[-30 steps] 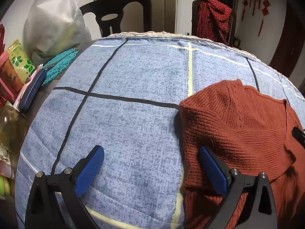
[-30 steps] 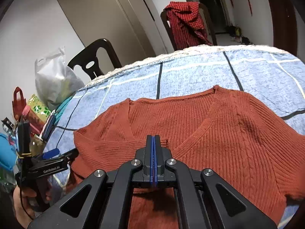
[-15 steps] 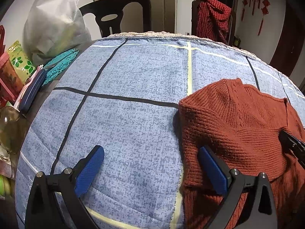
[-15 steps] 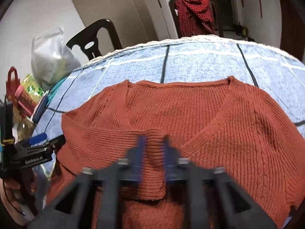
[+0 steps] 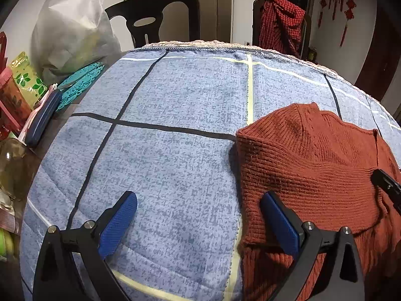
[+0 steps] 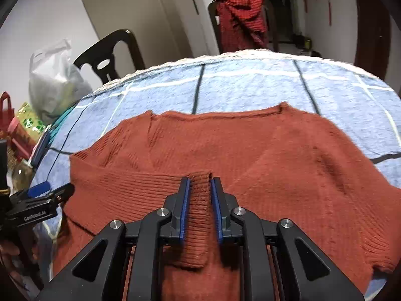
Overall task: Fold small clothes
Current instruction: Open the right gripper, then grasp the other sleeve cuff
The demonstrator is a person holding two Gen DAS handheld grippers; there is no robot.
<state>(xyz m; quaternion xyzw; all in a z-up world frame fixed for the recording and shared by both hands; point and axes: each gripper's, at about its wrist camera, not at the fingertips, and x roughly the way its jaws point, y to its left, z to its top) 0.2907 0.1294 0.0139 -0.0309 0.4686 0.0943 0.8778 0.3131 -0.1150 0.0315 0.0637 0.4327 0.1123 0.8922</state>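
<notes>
Opening our right claw (image 6: 199, 183) around the rust sweater's (image 6: 288, 165) folded cuff (image 6: 199, 215), neckline pointing away, body lying crosswise; our left claw (image 5: 198, 215) gapes empty.

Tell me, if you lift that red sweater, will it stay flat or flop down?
The sweater would probably flop: it already bends into soft folds on the blue cloth. Its ribbed knit likely grips rather than slips. The right gripper, jaws opening, has the cuff between them.
</notes>
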